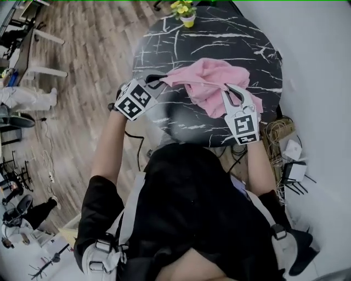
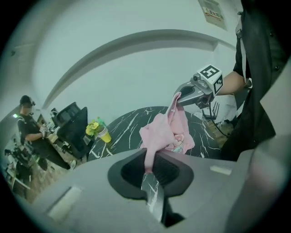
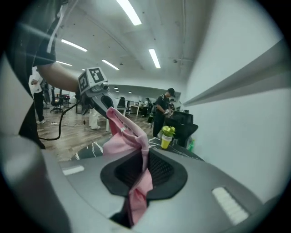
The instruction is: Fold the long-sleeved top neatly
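Observation:
A pink long-sleeved top [image 1: 211, 82] hangs bunched above the round black marble table [image 1: 192, 33], held up at two edges. My left gripper [image 1: 158, 81] is shut on the top's left edge; in the left gripper view the pink cloth [image 2: 160, 132] runs into its closed jaws [image 2: 150, 166]. My right gripper [image 1: 233, 90] is shut on the right edge, and in the right gripper view the cloth [image 3: 127, 136] is pinched between its jaws [image 3: 143, 170]. Each gripper shows in the other's view, the right gripper [image 2: 188, 93] and the left gripper [image 3: 102, 98].
A small pot of yellow flowers [image 1: 184, 12] stands at the table's far edge. A pale wall [image 1: 318, 66] runs close along the right side. Cables and a white box [image 1: 293, 164] lie on the floor at the right. Wooden floor [image 1: 82, 66] spreads to the left, with people and desks beyond.

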`<action>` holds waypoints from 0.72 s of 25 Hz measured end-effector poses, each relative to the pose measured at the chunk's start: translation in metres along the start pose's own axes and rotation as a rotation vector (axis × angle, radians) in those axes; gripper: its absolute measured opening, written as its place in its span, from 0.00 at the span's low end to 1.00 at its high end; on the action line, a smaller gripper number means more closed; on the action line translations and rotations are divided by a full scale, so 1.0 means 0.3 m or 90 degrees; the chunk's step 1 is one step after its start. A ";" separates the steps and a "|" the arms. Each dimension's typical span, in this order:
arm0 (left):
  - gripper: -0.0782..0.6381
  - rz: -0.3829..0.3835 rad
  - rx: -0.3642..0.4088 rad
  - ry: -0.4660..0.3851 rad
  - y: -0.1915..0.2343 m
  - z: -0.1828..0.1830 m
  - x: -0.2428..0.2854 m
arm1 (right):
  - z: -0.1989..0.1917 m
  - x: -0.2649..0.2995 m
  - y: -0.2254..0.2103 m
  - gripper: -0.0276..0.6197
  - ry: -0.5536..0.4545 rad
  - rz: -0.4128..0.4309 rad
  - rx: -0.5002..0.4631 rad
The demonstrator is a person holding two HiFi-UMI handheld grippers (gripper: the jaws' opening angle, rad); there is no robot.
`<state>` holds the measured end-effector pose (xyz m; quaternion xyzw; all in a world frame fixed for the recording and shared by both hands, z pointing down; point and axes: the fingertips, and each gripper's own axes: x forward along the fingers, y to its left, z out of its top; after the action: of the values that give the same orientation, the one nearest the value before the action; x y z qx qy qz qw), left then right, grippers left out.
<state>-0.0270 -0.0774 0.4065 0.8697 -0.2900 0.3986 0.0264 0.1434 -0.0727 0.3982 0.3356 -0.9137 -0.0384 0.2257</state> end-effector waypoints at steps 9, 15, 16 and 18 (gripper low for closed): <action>0.15 0.076 -0.087 -0.001 -0.084 -0.240 -0.296 | 0.178 0.065 0.274 0.09 -0.027 0.088 -0.068; 0.15 0.069 -0.103 -0.038 -0.172 -0.371 -0.470 | 0.259 0.044 0.480 0.09 -0.010 0.064 -0.062; 0.15 0.065 -0.102 -0.041 -0.192 -0.396 -0.502 | 0.271 0.036 0.522 0.09 -0.008 0.056 -0.058; 0.15 0.055 -0.102 -0.051 -0.232 -0.441 -0.559 | 0.291 0.013 0.600 0.09 -0.001 0.036 -0.054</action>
<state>-0.1664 0.0983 0.3907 0.8668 -0.3590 0.3397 0.0667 -0.0048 0.0566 0.3615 0.2999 -0.9205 -0.0710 0.2402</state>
